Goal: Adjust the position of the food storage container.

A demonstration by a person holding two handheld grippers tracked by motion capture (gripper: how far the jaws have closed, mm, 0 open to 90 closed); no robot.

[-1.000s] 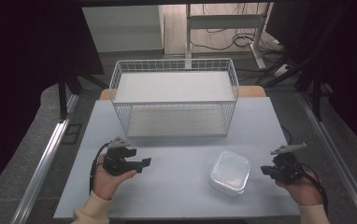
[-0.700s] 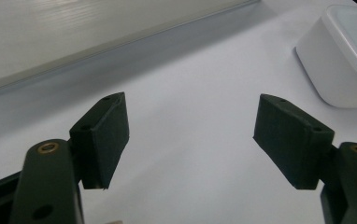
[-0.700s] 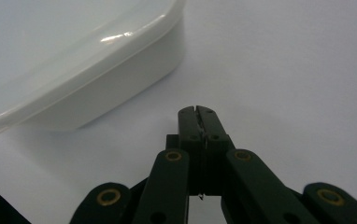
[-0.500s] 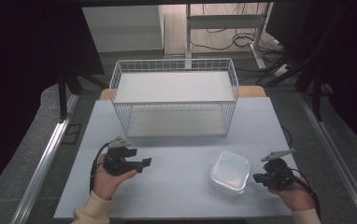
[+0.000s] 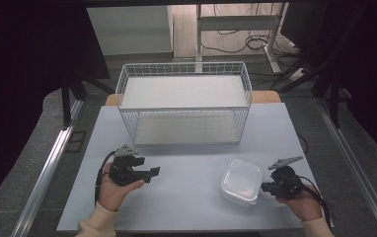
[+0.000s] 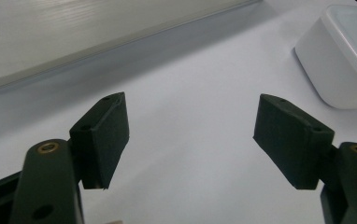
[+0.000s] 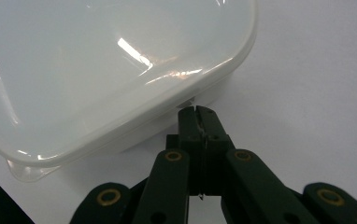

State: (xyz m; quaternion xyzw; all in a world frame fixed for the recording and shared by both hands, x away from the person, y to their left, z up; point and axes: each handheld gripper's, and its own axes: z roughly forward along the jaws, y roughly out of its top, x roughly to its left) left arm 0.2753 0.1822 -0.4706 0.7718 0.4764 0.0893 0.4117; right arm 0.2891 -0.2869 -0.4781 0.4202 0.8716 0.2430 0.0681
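Note:
A white lidded plastic container (image 5: pixel 242 181) sits on the table at the front right. My right gripper (image 5: pixel 264 187) is shut with nothing between its jaws, and its tips rest against the container's right side. In the right gripper view the closed tips (image 7: pixel 197 112) meet the wall just under the lid's rim of the container (image 7: pixel 111 70). My left gripper (image 5: pixel 151 172) is held at the front left, open and pointing right. Its pads (image 6: pixel 104 135) stand wide apart over bare table, with the container (image 6: pixel 345 56) farther off.
A white wire basket (image 5: pixel 184 66) with a pale board in its bottom stands at the back middle of the light grey table (image 5: pixel 191 163). Its base board (image 6: pixel 97 32) runs across the top of the left gripper view. Dark floor and rails flank the table.
My right gripper has moved left and slightly down, up to the container's side. The left gripper has stayed in place.

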